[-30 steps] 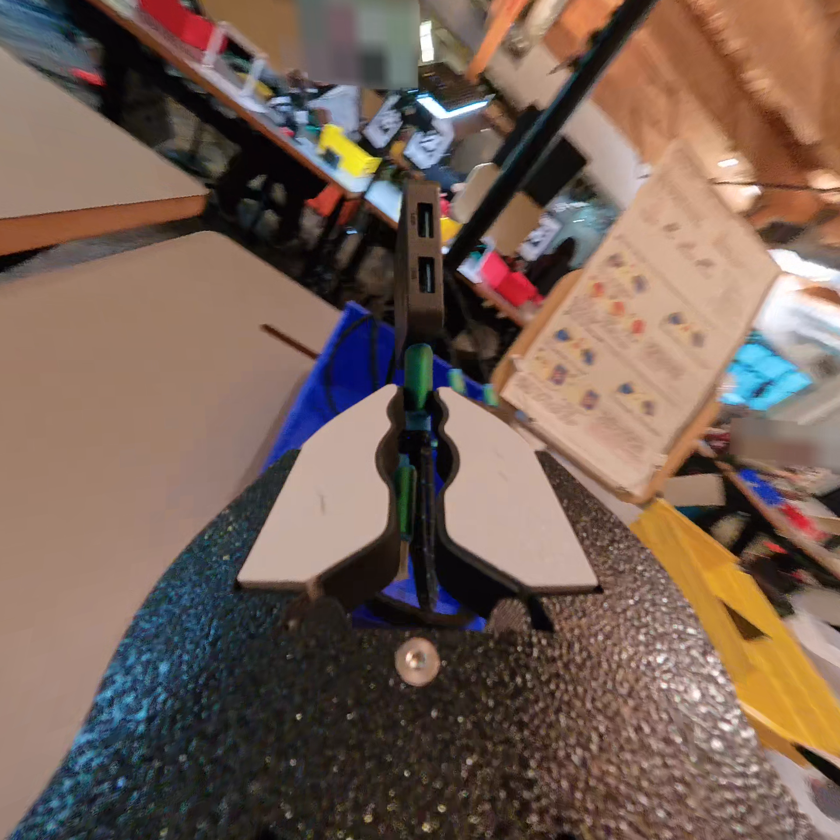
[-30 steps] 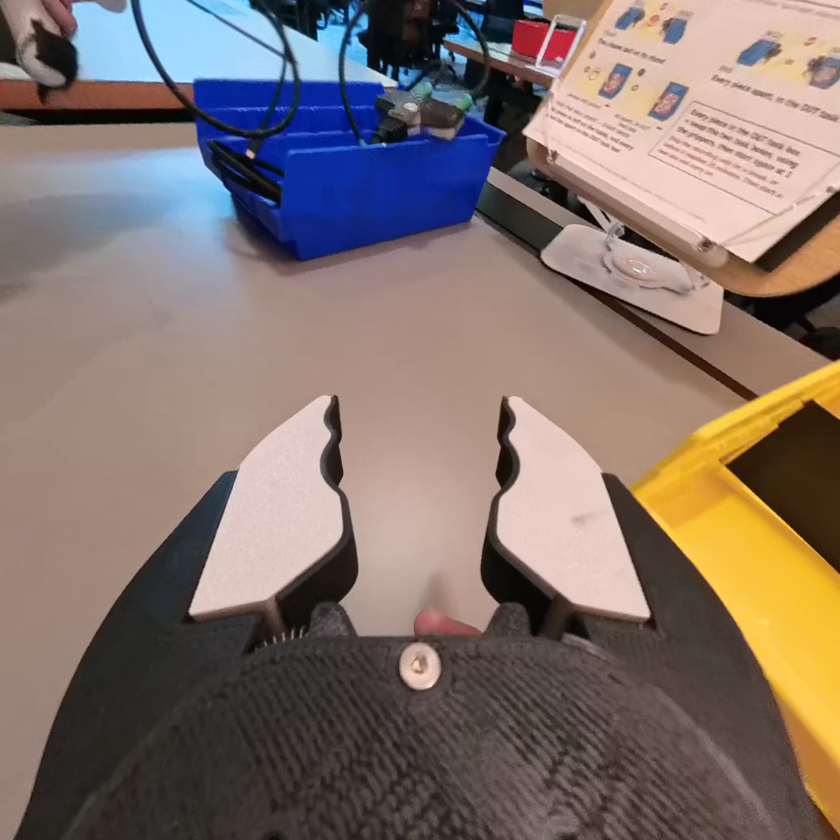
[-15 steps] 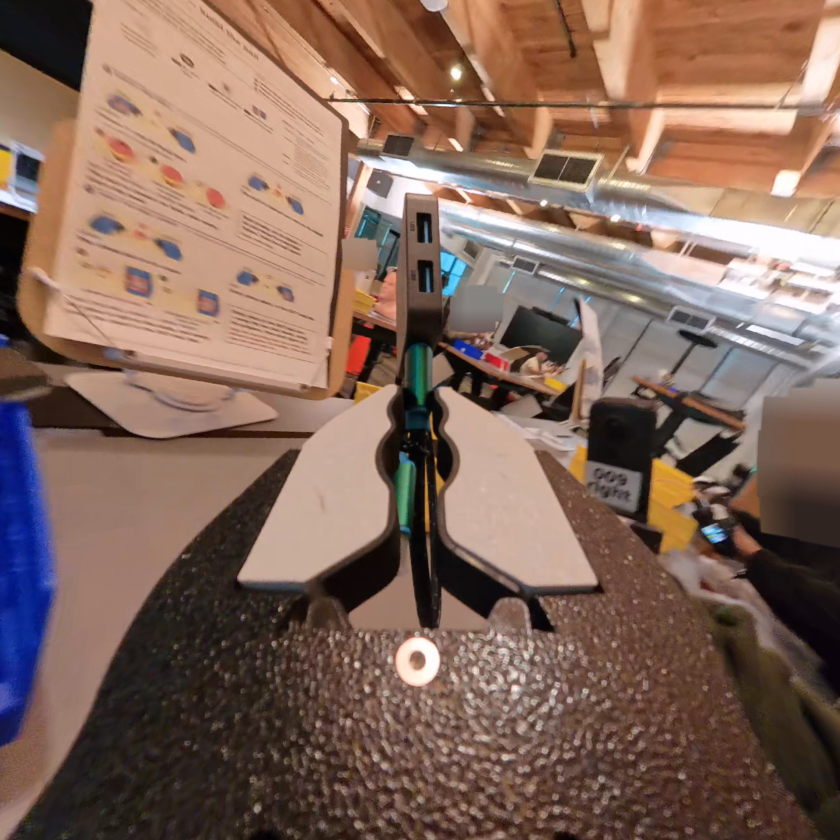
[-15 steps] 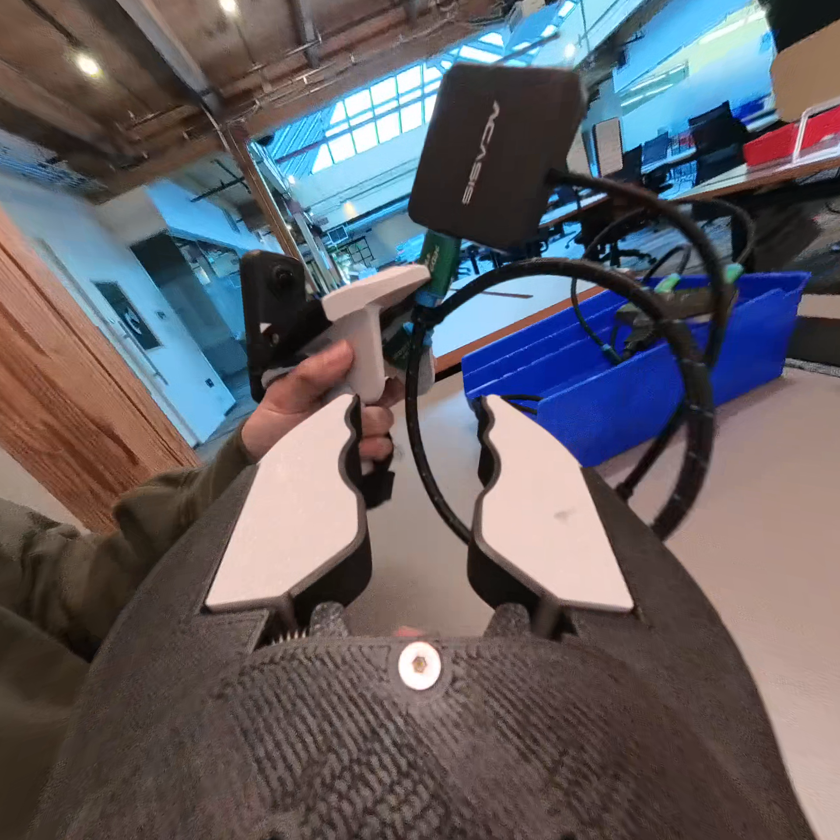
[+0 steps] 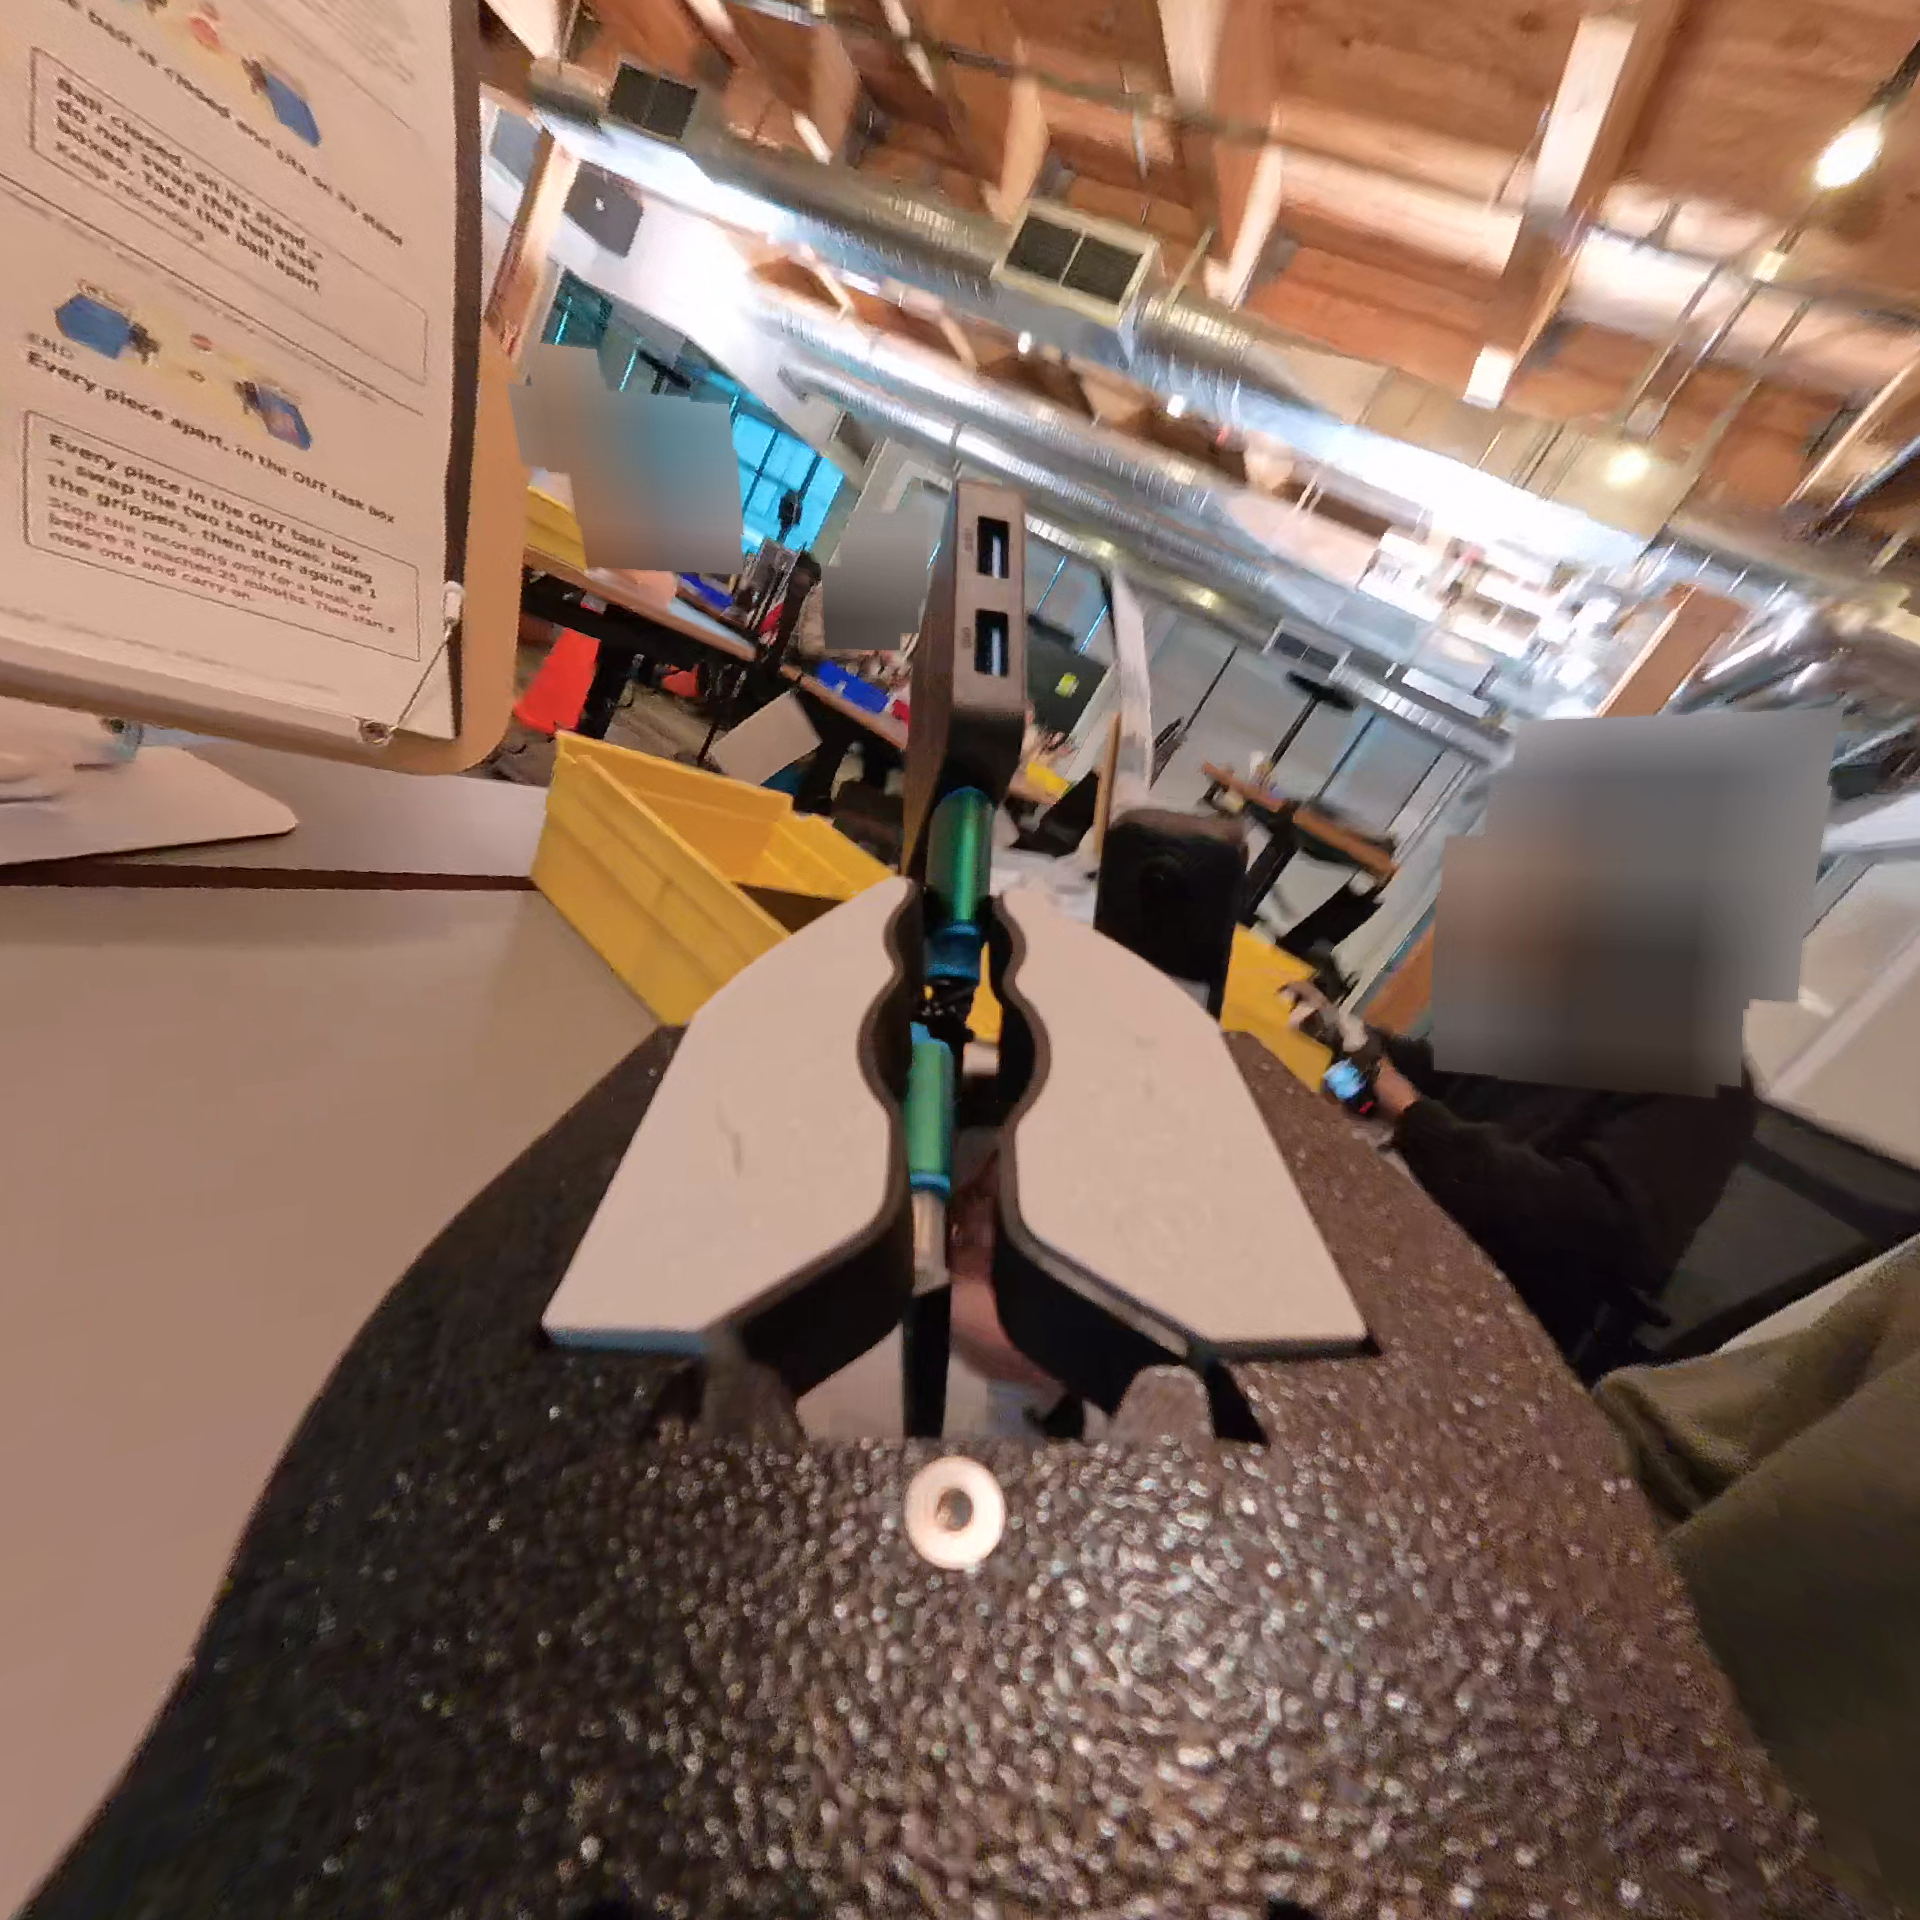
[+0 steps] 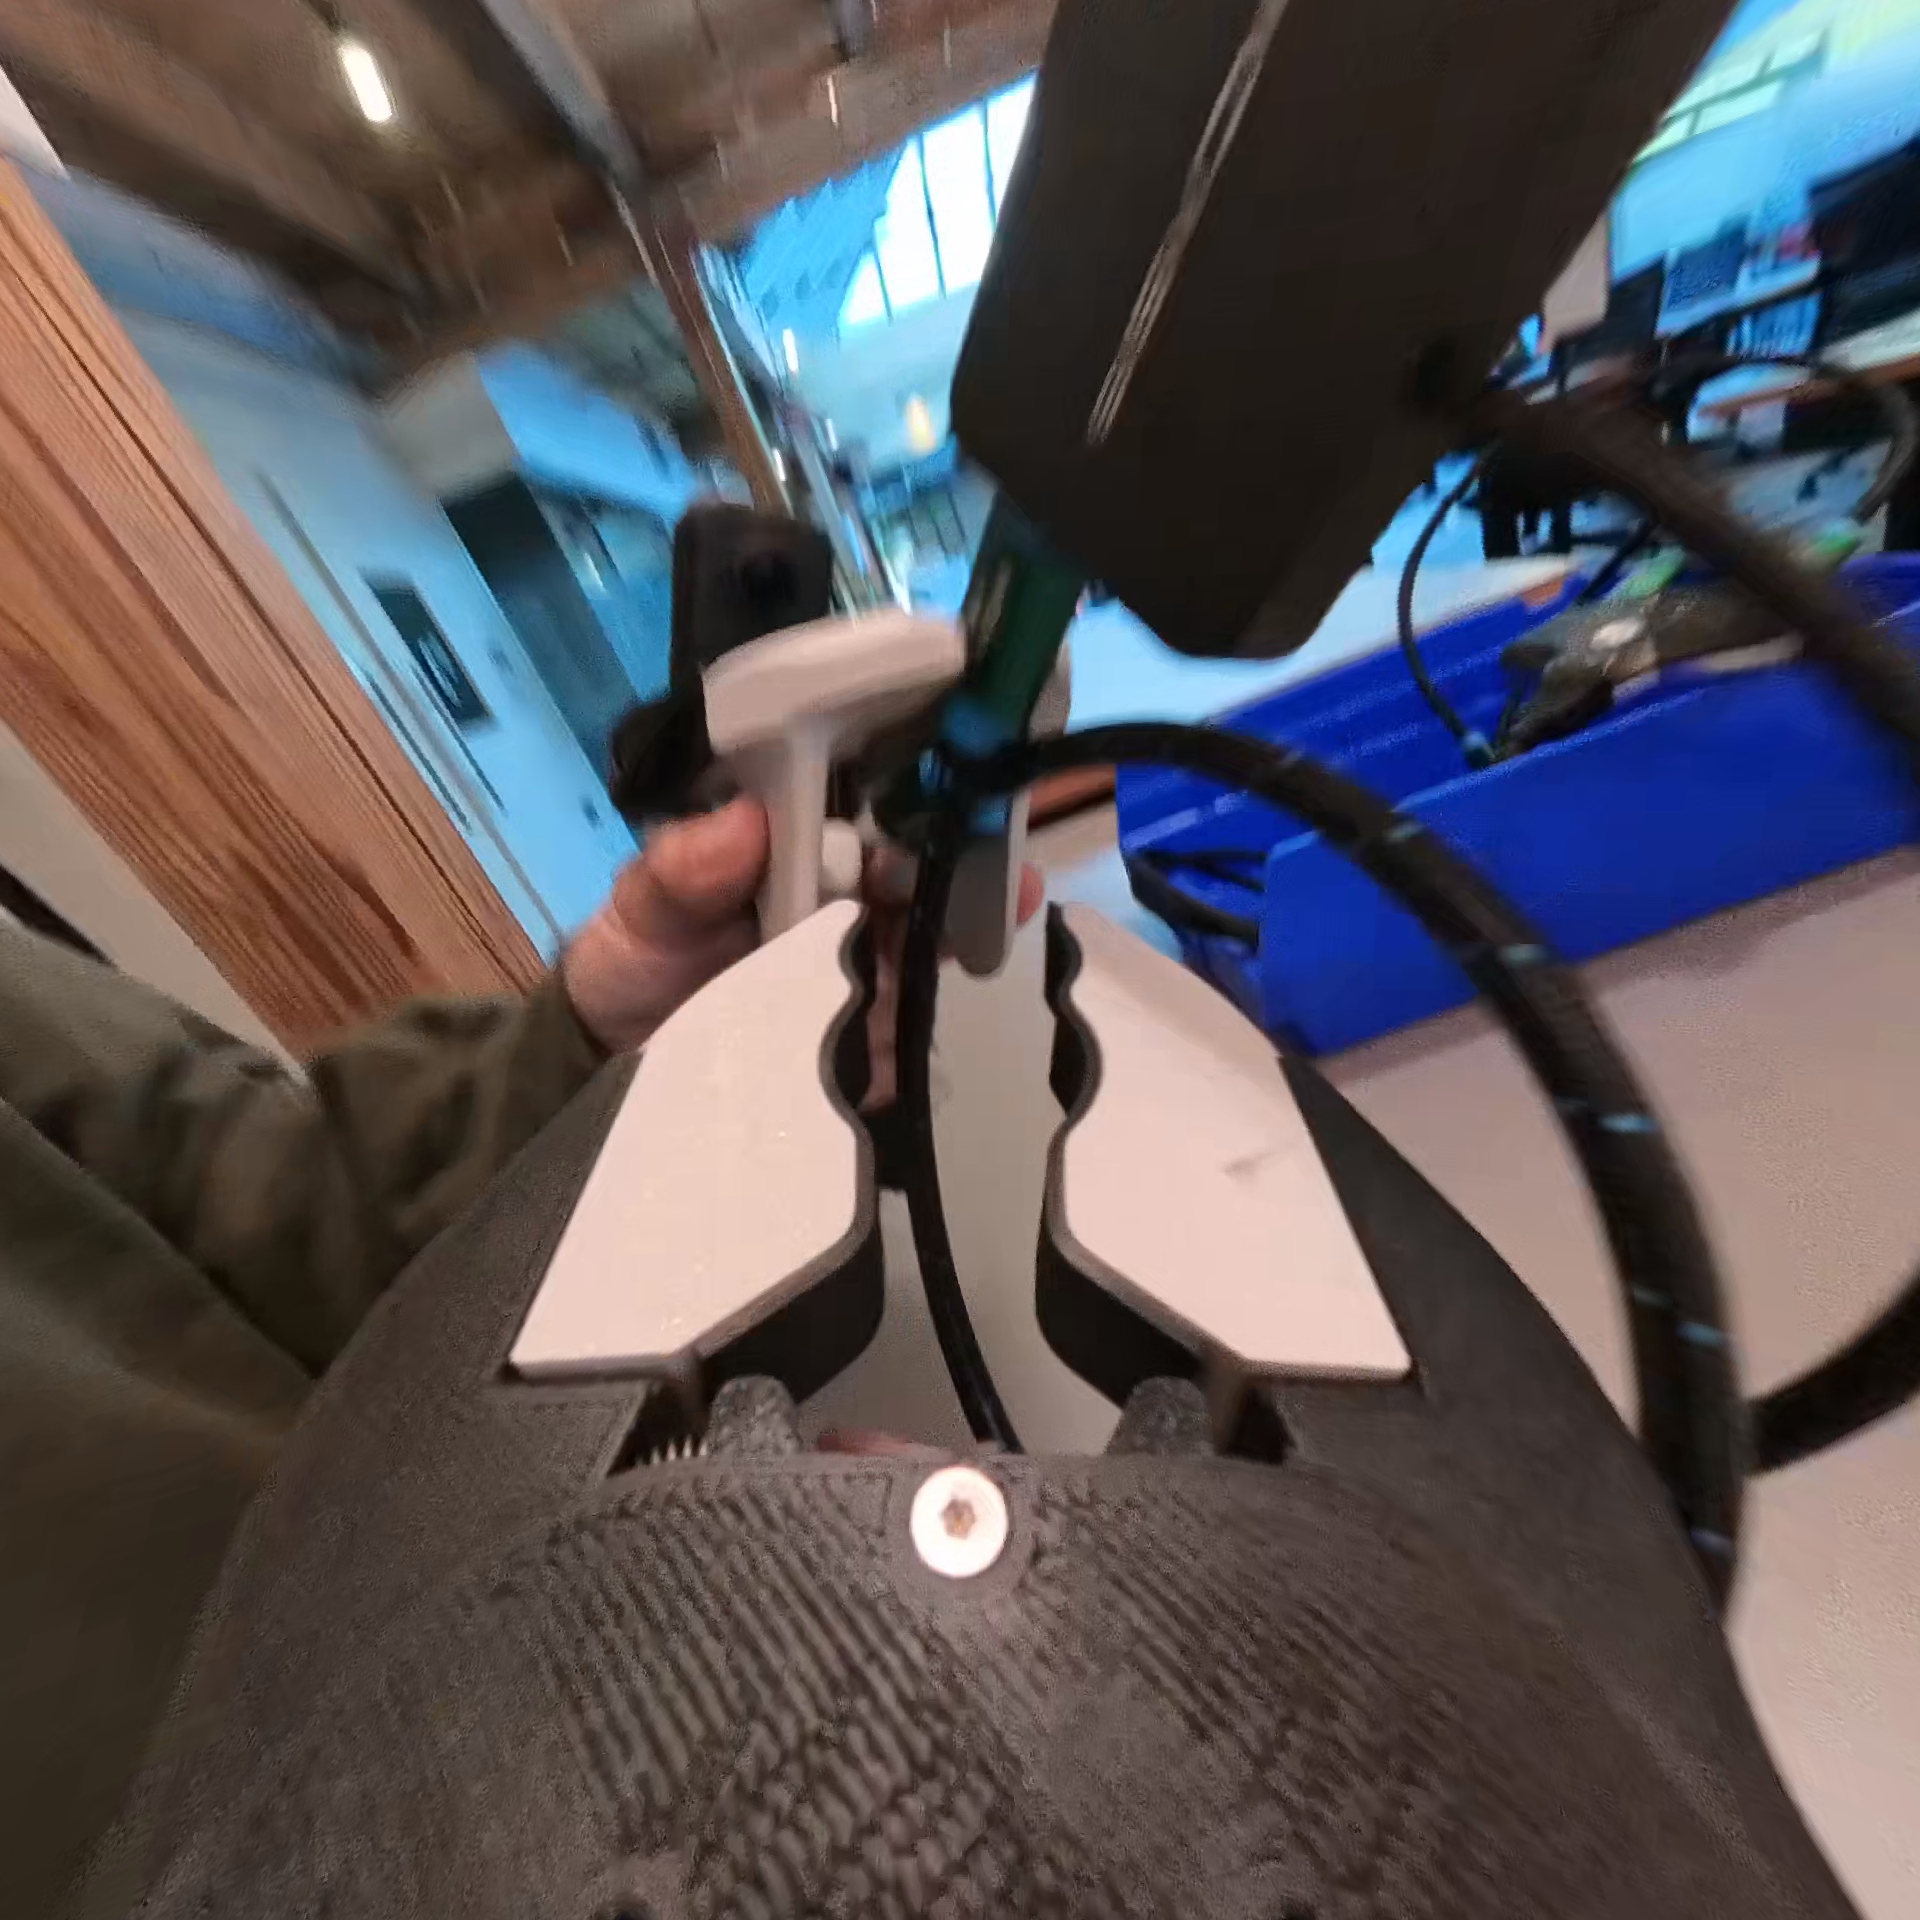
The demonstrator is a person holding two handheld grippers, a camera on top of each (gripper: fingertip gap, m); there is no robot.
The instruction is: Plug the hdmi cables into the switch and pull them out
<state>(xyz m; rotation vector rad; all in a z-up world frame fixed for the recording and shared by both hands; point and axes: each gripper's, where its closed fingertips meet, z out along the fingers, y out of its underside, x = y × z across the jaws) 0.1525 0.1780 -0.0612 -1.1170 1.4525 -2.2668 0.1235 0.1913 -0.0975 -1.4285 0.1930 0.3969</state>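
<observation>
My left gripper (image 5: 951, 920) is shut on a green HDMI plug (image 5: 958, 852) that sits in the bottom edge of a black switch (image 5: 966, 665), held up in the air. In the right wrist view the switch (image 6: 1299, 291) fills the top, with the green plug (image 6: 1013, 623) below it in the left gripper (image 6: 883, 727). My right gripper (image 6: 951, 925) is open just below that grip. A thin black cable (image 6: 925, 1101) runs down between its fingers. A thick braided cable (image 6: 1558, 987) loops from the switch to the right.
A blue bin (image 6: 1558, 831) with more cables stands on the grey table (image 6: 1818, 1143) behind the loop. A yellow bin (image 5: 665, 862) and an instruction sheet on a stand (image 5: 208, 364) show in the left wrist view. A person's hand (image 6: 665, 925) holds the left gripper.
The left gripper has swung further right with the switch and plug. The right gripper has come closer under the switch, and its jaws have narrowed around the thin cable.
</observation>
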